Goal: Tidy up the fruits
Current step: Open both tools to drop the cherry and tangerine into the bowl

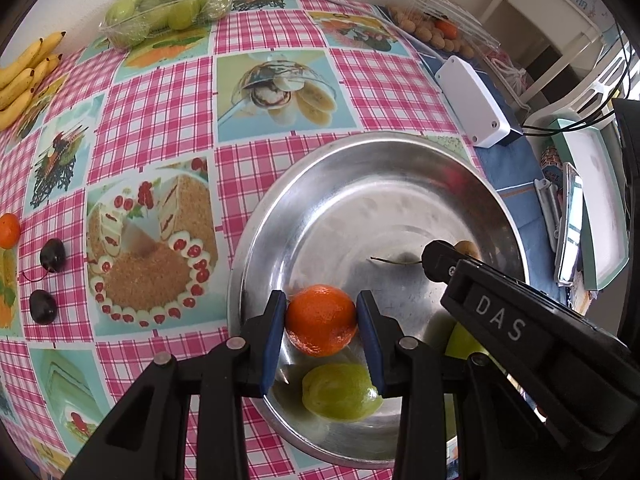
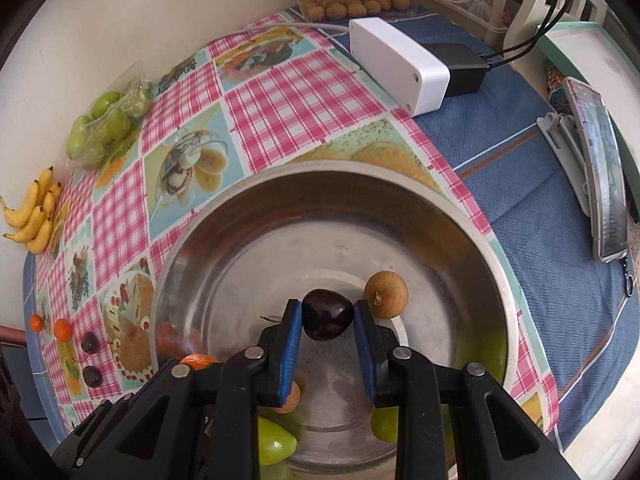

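Left gripper [image 1: 321, 322]: blue-padded fingers [image 1: 273, 336] clamp an orange [image 1: 321, 320] from both sides, above the inner floor of the steel bowl [image 1: 360, 152]. A green fruit [image 1: 340, 392] lies in the bowl just below the orange, between the finger bases. The right gripper's black body enters this view to the right of the left fingers, reaching over the bowl. Right gripper [image 2: 327, 318]: fingers [image 2: 290, 344] grip a dark cherry [image 2: 327, 318] at their tips, also over the bowl [image 2: 320, 170]. A brown round fruit [image 2: 386, 294] rests on the bowl floor just right of the right fingertip, close to it; contact cannot be judged. Green fruits [image 2: 274, 442] sit beneath the fingers near the bowl's near wall. On the checked cloth of the desk [image 1: 160, 112], well left of the left fingers: two dark cherries [image 1: 52, 256] and a small orange [image 1: 9, 230]. Far beyond the fingers: bananas [image 1: 24, 76], a tray of green fruits [image 1: 168, 4], a white box [image 1: 474, 102].
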`<state>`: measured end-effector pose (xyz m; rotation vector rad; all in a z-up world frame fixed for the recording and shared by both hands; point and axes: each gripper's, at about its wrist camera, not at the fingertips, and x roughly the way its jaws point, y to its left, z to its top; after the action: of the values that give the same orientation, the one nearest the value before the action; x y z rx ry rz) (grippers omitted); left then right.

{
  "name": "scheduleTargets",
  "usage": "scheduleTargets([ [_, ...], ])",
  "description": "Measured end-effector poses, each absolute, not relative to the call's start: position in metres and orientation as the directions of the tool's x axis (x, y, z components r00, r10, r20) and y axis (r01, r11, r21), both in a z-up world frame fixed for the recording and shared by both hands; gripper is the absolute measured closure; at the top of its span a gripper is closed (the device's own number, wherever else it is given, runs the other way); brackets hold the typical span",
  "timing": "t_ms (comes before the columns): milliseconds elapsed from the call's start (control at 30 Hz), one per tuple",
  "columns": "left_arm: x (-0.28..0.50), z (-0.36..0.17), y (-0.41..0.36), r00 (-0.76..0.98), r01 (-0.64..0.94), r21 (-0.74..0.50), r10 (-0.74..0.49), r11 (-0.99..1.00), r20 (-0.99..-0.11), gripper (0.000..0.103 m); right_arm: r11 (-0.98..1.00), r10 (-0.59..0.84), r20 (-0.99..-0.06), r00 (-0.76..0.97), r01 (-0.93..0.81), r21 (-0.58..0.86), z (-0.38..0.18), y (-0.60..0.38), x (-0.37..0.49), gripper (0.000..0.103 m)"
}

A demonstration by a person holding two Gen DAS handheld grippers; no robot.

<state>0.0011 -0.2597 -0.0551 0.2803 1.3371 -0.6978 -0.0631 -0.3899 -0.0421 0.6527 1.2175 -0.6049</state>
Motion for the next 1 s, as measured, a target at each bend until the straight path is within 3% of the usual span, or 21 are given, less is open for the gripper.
scheduleTargets([
  [433, -0.001, -0.063, -0.261, 0.059, 0.602, -0.194, -0.285, 0.775, -0.957, 0.065, 0.677, -0.082, -0.969, 0.233, 0.726, 0.117, -0.043, -0.388, -0.062, 0.073],
  [567, 0.000, -0.060, -0.260, 0.054, 0.598, -0.200, -0.289, 0.776, -0.956, 0.054, 0.677, -0.080, -0.968, 0.240, 0.725, 0.124, -0.041, -0.391, -0.062, 0.073],
  [800, 0.000, -0.044, -0.256, 0.069, 0.597, -0.216, -0.317, 0.773, -0.946, 0.054, 0.669, -0.102, -0.958, 0.266, 0.732, 0.132, -0.030, -0.394, -0.067, 0.072],
  [900, 0.000, -0.037, -0.253, 0.077, 0.594, -0.225, -0.333, 0.772, -0.940, 0.053, 0.668, -0.111, -0.954, 0.280, 0.731, 0.137, -0.026, -0.395, -0.068, 0.063],
  [967, 0.001, -0.031, -0.251, 0.085, 0.590, -0.230, -0.343, 0.774, -0.936, 0.053, 0.670, -0.120, -0.950, 0.289, 0.730, 0.138, -0.023, -0.395, -0.068, 0.048],
  [1000, 0.003, -0.029, -0.249, 0.091, 0.587, -0.231, -0.347, 0.776, -0.933, 0.053, 0.671, -0.124, -0.947, 0.296, 0.728, 0.139, -0.021, -0.394, -0.068, 0.048],
])
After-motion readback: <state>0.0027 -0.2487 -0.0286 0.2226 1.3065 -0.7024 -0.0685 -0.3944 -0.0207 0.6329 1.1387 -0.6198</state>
